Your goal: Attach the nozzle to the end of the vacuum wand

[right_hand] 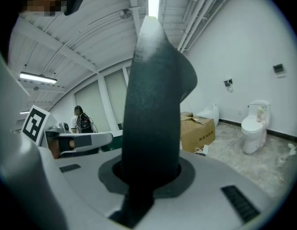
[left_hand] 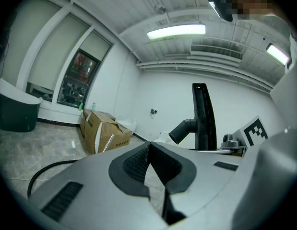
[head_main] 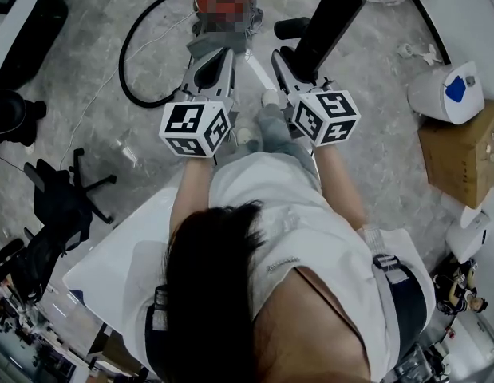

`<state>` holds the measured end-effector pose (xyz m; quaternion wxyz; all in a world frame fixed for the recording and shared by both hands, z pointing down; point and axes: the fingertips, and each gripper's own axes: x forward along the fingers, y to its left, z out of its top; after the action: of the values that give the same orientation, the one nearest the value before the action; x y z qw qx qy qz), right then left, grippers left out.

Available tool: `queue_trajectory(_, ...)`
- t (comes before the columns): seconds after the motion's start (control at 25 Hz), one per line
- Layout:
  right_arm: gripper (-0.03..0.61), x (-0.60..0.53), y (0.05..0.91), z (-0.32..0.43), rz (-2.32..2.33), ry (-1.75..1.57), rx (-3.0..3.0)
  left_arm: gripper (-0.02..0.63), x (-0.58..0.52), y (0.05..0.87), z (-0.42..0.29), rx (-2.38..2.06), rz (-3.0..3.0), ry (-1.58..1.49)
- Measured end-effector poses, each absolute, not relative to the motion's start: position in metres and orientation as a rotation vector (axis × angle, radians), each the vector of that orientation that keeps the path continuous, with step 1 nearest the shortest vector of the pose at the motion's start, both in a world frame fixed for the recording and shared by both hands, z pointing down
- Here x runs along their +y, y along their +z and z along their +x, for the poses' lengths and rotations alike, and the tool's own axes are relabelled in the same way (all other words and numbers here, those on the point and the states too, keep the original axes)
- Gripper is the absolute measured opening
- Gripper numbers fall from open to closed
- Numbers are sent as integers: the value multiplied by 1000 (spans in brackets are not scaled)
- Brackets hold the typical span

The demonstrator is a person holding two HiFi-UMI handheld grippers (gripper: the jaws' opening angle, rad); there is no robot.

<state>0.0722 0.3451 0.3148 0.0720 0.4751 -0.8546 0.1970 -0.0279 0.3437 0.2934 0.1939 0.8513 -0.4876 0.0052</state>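
Left gripper (left_hand: 149,146) is sitting pressed together, empty | right gripper (right_hand: 148,172), just to its right, is pinching the black nozzle (right_hand: 155,104) near its base, tip pointing far | nozzle is probably handling stiff, light and slick, so gripping low near the base seems best

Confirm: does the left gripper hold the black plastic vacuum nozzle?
No, the left gripper is shut on nothing; the black plastic vacuum nozzle stands beside it.

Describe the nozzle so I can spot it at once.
Over the grey floor ahead of the person, find the right gripper with its marker cube. The nozzle is the black piece clamped in its jaws, jutting forward. Unlike the thin black hose looping on the floor at left, it is straight, broad and held.
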Motion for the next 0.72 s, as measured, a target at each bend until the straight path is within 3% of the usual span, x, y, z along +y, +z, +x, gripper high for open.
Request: queue_trajectory(0.72,71,245,329,96,1306,604,-2546,2,248,299,-7,-1471,2299,58)
